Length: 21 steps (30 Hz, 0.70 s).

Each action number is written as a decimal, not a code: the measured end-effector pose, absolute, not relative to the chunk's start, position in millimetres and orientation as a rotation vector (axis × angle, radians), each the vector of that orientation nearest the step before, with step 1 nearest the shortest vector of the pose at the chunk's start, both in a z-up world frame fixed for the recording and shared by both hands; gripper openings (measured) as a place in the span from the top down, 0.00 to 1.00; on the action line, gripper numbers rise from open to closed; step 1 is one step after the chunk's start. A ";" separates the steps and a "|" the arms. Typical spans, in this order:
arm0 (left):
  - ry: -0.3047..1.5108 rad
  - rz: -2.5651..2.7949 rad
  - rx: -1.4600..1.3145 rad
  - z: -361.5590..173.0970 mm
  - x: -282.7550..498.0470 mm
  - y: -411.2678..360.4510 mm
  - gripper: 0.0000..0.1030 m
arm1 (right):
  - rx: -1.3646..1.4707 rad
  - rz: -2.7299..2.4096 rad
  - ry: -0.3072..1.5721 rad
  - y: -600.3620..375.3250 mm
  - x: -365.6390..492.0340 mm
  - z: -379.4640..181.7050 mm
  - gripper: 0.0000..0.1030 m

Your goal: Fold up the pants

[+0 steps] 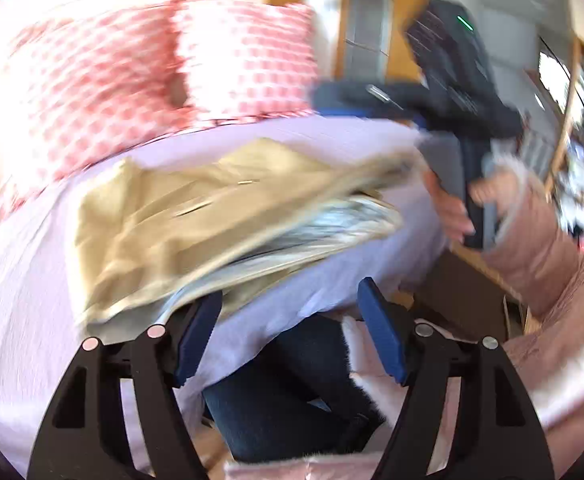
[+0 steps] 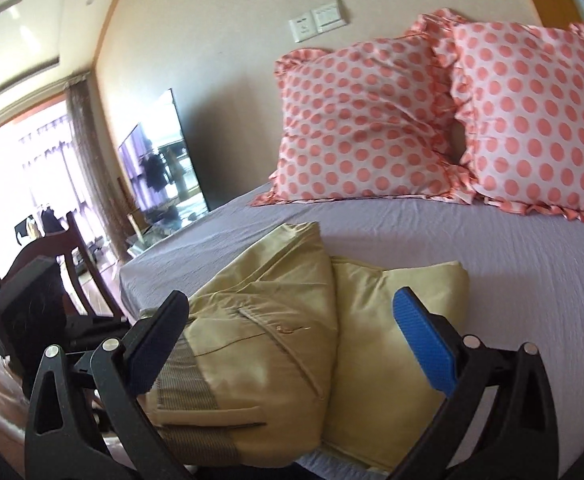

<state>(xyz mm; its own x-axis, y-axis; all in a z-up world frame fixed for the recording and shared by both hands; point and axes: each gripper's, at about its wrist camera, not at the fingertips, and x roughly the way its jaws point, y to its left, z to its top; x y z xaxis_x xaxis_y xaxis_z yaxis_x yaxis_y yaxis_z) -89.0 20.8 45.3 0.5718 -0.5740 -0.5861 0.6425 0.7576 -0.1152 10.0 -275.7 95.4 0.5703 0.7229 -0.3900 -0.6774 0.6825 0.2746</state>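
The tan pants [image 2: 275, 344] lie folded in a thick bundle near the front edge of the bed, waistband toward me. In the blurred left wrist view the pants [image 1: 195, 216] lie ahead and to the left. My left gripper [image 1: 287, 332] is open and empty, just off the bed's edge beside the bundle. My right gripper [image 2: 292, 340] is open, its jaws on either side of the bundle, gripping nothing. The right gripper's body [image 1: 460, 92] shows at the upper right of the left wrist view, held by a hand.
A lilac sheet [image 2: 452, 240] covers the bed. Two pink polka-dot pillows [image 2: 372, 128] lean on the wall at the head. A television [image 2: 163, 160] and a dark wooden chair [image 2: 71, 264] stand left of the bed. My legs in dark jeans [image 1: 283, 400] are below.
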 end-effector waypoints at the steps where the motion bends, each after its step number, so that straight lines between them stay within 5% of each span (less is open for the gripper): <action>1: 0.642 -0.686 0.062 45.7 -90.3 37.2 0.32 | 0.064 0.850 0.492 -266.3 2.8 96.3 0.01; 7: 0.607 -0.514 -0.112 43.9 -97.7 96.1 0.23 | -0.149 0.982 0.422 -200.1 -49.2 89.4 0.01; 14: 0.589 -0.452 -0.129 39.9 -105.4 121.5 0.22 | -0.403 0.921 0.458 -130.7 -65.2 53.9 0.15; 16: 0.586 -0.446 -0.138 38.5 -109.9 123.1 0.21 | -0.475 0.864 0.442 -119.7 -65.1 44.9 0.33; 17: 0.585 -0.444 -0.141 37.9 -109.6 122.7 0.20 | -0.517 0.803 0.429 -115.5 -62.9 41.2 0.61; 18: 0.583 -0.442 -0.144 37.3 -108.5 123.3 0.20 | -0.527 0.784 0.434 -114.9 -58.5 40.4 0.72; 21: 0.583 -0.439 -0.153 36.5 -103.8 123.8 0.19 | -0.448 0.756 0.447 -127.2 -45.5 52.5 0.90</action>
